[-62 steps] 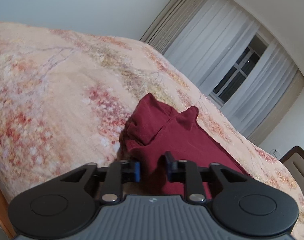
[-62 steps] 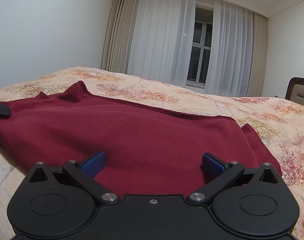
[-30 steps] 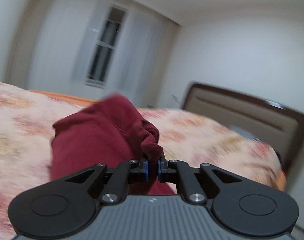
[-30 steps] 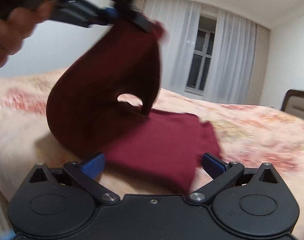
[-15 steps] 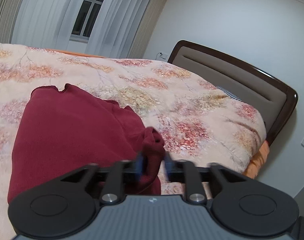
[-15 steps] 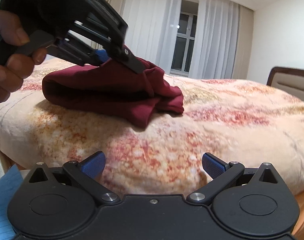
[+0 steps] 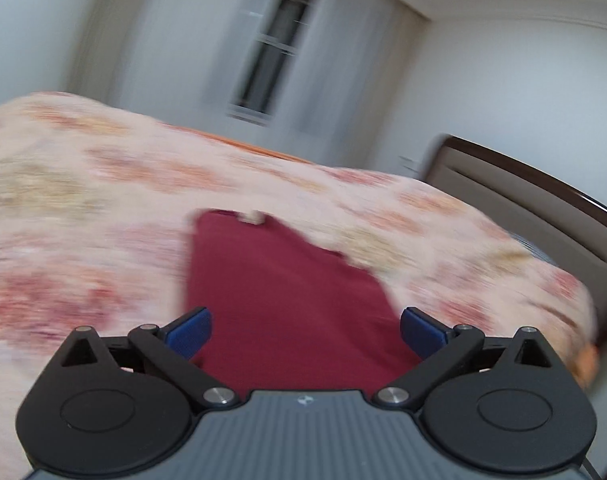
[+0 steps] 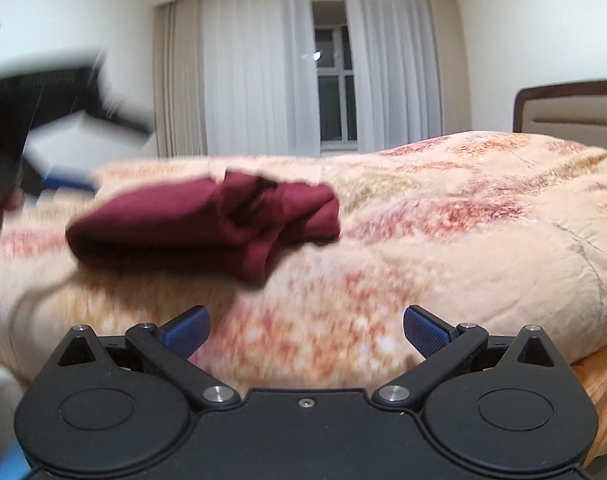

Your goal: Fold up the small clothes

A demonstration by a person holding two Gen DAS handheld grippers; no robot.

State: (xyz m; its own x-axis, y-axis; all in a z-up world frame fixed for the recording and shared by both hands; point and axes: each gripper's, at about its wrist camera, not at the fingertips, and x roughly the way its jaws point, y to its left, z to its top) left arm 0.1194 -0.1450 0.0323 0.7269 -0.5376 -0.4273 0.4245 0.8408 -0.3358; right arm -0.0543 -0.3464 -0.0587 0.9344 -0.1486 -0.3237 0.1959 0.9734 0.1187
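Bedroom walls, a curtained window (image 8: 335, 80) and a headboard (image 7: 543, 208) frame a bed (image 8: 463, 220) under a floral quilt. On it lies the garment (image 8: 207, 220), a dark red piece folded into a thick bundle, left of centre in the right view and well clear of the right gripper (image 8: 303, 332), whose jaws stand wide with nothing between them. The left gripper (image 7: 303, 332) is also spread wide and empty, poised over the near end of the cloth (image 7: 287, 300).

Judging by the bundle, 1 fold looks done. The step in hand seems to be tidying: press the top layer flat, then square the loose flap at the right end before any further fold, since bunched cloth there would likely spring back.

From above, the left view gives the garment's long outline and straight left edge, though blurred. Only the right view shows its thickness, the stacked layers and the crumpled right end, plus the left tool (image 8: 43, 100) as a dark smear far left.
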